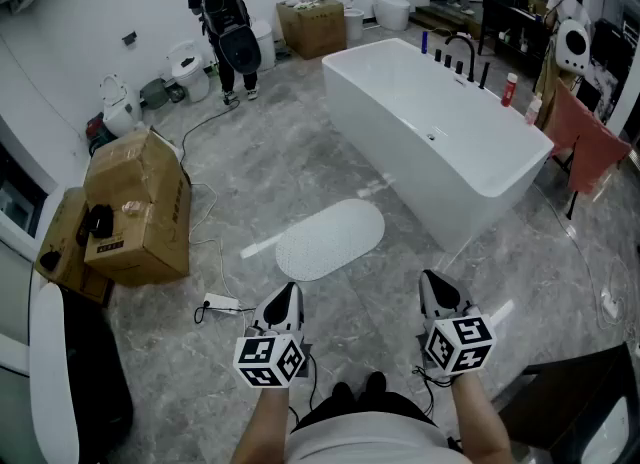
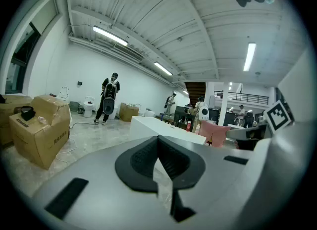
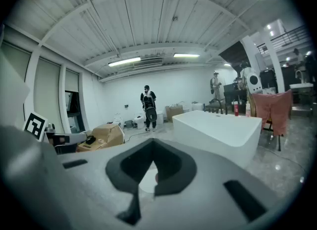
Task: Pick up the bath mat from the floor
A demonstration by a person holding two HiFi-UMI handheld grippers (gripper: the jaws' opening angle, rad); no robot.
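Where the grey stone floor point(image 1: 290, 157) runs clear beside it, item one is the white bathtub point(image 1: 440, 142), long and straight-sided, with dark fittings and small bottles on its far rim.

Item two: a cardboard box point(image 1: 140, 207), standing well left of the tub. It carries a small label on its near face, and the print is too small to read.

Item three: the bath mat point(image 1: 330, 239). It is white and rounded with a finely dotted surface, and it lies flat on the floor between the tub and the person's feet, touching neither. Judged light, soft and floppy, it is likely to sag when lifted and may cling to the smooth stone. The best hold looks to be the near rounded edge, pinched and peeled upward.

Item four: the left gripper point(image 1: 288, 294) and the right gripper point(image 1: 432, 282), both held above the floor just short of the mat, jaws fully together and holding nothing.

No brand or other legible writing shows; the cubes bear only square patterns.
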